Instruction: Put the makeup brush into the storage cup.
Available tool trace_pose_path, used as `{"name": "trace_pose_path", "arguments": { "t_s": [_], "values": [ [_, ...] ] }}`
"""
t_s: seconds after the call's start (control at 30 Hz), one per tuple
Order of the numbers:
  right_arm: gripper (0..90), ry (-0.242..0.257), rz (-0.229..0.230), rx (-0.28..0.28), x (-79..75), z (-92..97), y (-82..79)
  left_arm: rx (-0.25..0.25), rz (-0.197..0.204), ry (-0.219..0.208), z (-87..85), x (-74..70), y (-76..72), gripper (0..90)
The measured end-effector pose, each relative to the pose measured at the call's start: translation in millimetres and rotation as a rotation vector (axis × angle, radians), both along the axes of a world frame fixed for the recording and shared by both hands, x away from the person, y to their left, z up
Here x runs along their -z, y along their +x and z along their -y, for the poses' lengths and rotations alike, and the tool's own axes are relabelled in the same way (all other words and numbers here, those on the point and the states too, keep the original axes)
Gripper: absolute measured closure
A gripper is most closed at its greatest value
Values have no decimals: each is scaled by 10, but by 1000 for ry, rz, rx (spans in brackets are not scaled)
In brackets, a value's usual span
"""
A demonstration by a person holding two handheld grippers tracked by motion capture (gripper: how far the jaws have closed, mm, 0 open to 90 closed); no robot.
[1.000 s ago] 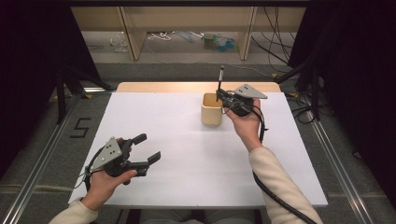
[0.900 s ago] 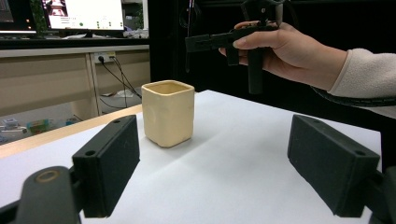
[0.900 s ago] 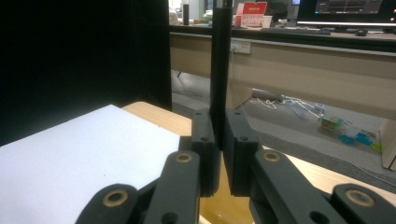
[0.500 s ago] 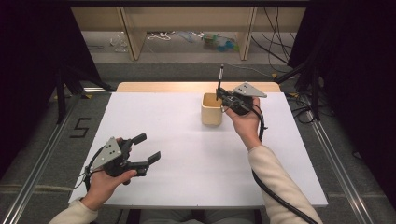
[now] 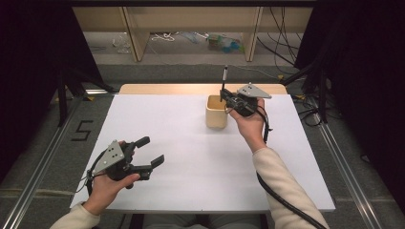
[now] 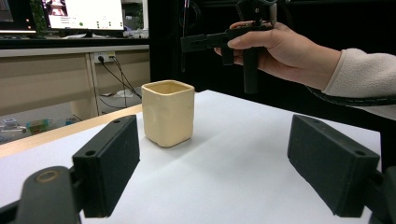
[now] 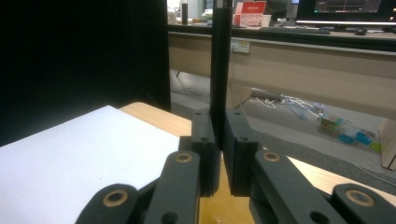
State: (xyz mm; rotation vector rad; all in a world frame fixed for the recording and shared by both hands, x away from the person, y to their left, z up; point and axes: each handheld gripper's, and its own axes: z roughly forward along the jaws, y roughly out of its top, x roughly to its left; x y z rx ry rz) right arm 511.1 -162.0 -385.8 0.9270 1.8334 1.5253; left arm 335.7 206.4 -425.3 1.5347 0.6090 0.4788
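A: Where is the pen (image 5: 224,79) and how is it held?

B: Upright, clamped between the right gripper's (image 5: 224,98) fingers (image 7: 205,140), lower end just above the cup (image 5: 216,112) mouth directly below them.

A: Handling properties?

B: Judged light, stiff, slim and smooth; it could slip or pivot. Grip mid-shaft, squarely across the pads.

A: The left gripper (image 5: 154,153)?

B: Fingers (image 6: 109,165) spread wide, empty, low over the tabletop (image 5: 191,162), the cup well ahead of them.
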Motion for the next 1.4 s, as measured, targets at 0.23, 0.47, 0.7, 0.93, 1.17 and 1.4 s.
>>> {"name": "trace_pose_path", "arguments": {
  "t_s": [0.23,0.47,0.7,0.93,1.17,1.4],
  "values": [
    [844,-1,-4,2,-3,-5,7,-1,-1,0,1,1,0,167],
    [844,-2,-7,4,3,-3,15,0,-2,-1,2,4,1,167],
    [844,-10,-12,0,6,-17,27,-1,-4,-4,1,5,3,168],
    [844,-7,-10,-5,17,-38,43,-2,-3,-2,-2,4,2,168],
    [844,-12,-8,1,25,-38,57,-2,-7,-3,-2,8,5,168],
    [844,-17,-5,1,35,-48,71,-3,-6,-3,-4,8,6,168]
  ]
}}
